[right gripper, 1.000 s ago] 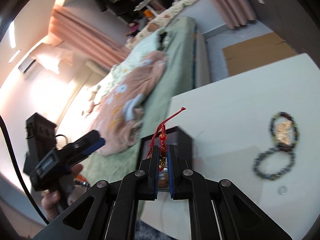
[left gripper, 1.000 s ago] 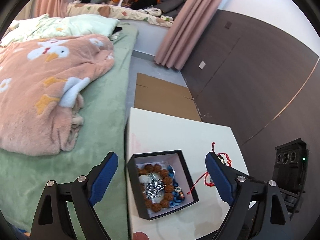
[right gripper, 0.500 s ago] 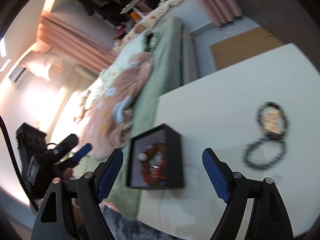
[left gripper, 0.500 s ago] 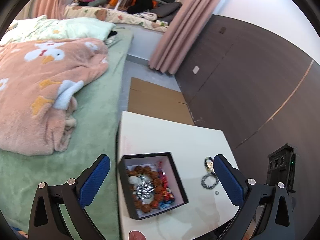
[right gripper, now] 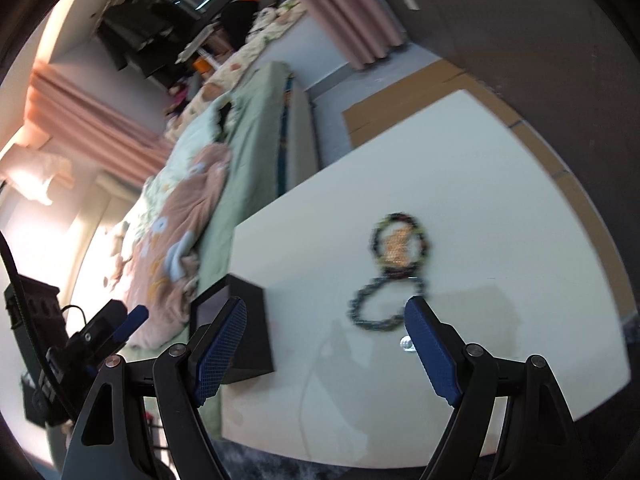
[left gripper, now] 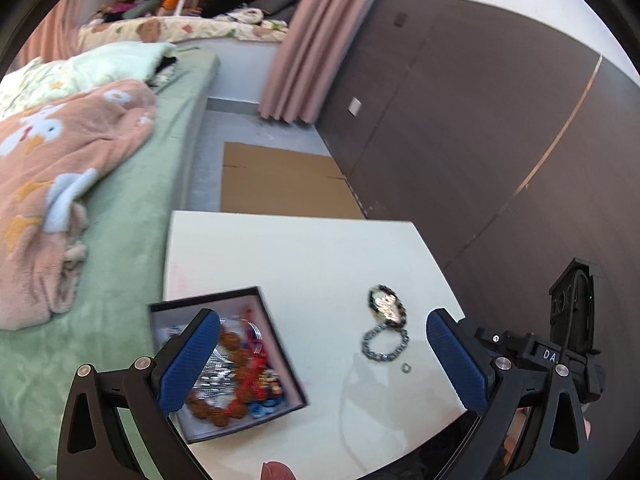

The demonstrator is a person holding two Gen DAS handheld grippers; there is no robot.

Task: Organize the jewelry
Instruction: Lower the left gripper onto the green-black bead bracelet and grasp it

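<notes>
Red charm gone from our right gripper (right gripper: 324, 344), now wide, empty; left gripper (left gripper: 322, 360) wide too. Bead bracelets (right gripper: 390, 276) lie on table (right gripper: 520, 200), right of box (left gripper: 224, 360). Light, floppy, slippery; we pinch one strand.

I read one marking only: white letters "DA", cut off, on the black plastic body of the right gripper (left gripper: 546, 356) seen from my left wrist view.

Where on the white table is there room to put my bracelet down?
The far half of the white table, beyond the black box and the two bracelets, is bare. The strip between them is narrow. Near the small ring it is crowded.
</notes>
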